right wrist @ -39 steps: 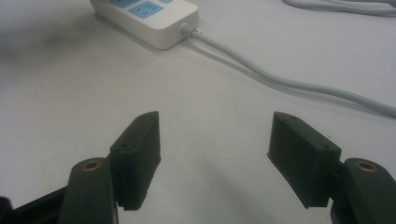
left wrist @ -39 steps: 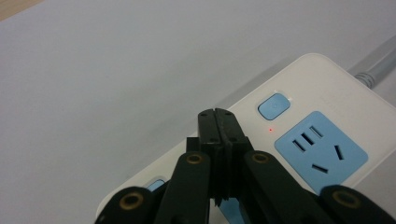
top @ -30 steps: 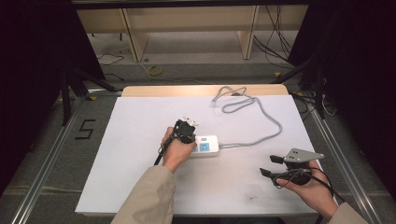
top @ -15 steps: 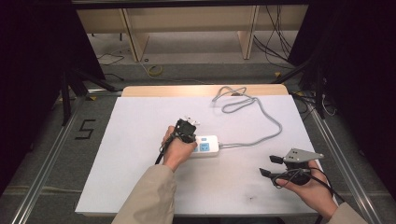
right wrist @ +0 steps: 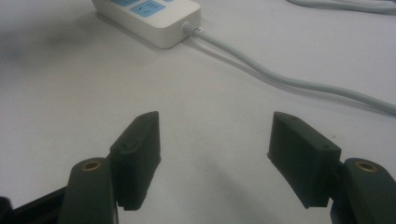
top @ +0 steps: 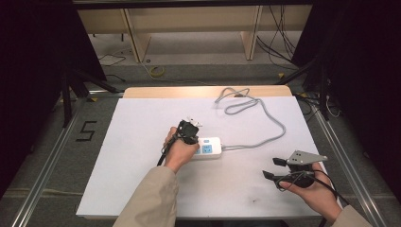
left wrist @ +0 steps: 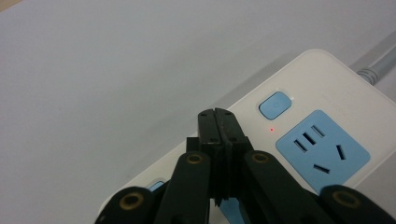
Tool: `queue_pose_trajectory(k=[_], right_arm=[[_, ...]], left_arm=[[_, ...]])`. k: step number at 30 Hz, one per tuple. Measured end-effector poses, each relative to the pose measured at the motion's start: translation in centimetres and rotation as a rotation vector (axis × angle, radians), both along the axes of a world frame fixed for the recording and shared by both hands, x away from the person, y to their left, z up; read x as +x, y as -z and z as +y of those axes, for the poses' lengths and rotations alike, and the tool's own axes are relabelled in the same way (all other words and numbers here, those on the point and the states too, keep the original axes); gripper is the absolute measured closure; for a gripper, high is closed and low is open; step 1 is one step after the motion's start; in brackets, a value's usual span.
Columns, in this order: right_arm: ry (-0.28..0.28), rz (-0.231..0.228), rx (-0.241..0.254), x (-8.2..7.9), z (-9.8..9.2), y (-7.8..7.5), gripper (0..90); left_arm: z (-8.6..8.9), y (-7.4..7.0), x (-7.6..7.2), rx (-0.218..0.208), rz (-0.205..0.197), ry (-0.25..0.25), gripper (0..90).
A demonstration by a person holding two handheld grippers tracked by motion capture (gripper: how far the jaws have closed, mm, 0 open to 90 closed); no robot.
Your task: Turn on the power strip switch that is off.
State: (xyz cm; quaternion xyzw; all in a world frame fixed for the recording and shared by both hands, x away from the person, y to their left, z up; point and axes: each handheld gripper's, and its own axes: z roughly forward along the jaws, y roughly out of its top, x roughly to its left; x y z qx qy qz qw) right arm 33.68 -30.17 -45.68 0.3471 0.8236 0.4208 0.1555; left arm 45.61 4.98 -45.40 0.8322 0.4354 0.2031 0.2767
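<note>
At the white table (top: 142, 142), I hold my left gripper (left wrist: 218, 116) over the white power strip (top: 210, 147), its two black jaws pressed flat together with nothing between them. In the left gripper view the clenched tip hangs over the strip's top face, just short of the small blue switch button (left wrist: 275, 103), which lies a little ahead and to the right of the tip. A tiny red light (left wrist: 271, 129) glows between that button and the blue socket panel (left wrist: 322, 156) beside it. Whether the tip touches the casing I cannot tell.

The strip lies near the middle of the table, its long axis running left to right across it, and its grey cable (top: 265, 118) leaves the right end and loops away toward the table's far edge. From my left hand (top: 178, 152) the button is practically underneath: the move I judge to be in hand, a press on the switch, turns on a short nudge forward and right, then down, with the closed jaws used as one blunt finger.

My right gripper (top: 276, 169) waits well apart, near the table's front right corner, jaws spread wide and empty. In the right gripper view the strip's cable end (right wrist: 187, 28) lies ahead and to the left, the cable running off to the right. The left hand is plainly the nearer one, so the press falls to it.
</note>
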Motion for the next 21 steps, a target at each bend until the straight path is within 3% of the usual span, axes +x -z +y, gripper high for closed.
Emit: queue_pose_trajectory(k=[4, 21], right_arm=[[0.0, 0.0, 0.0, 0.0, 0.02, 0.0, 34.3], [-0.001, -0.006, -0.001, 0.04, -0.04, -0.05, 34.4]], left_arm=[[-0.13, 0.04, -0.03, 0.017, -0.002, 0.006, 90.0], [-0.1, 0.04, -0.02, 0.009, -0.001, 0.0, 90.0]])
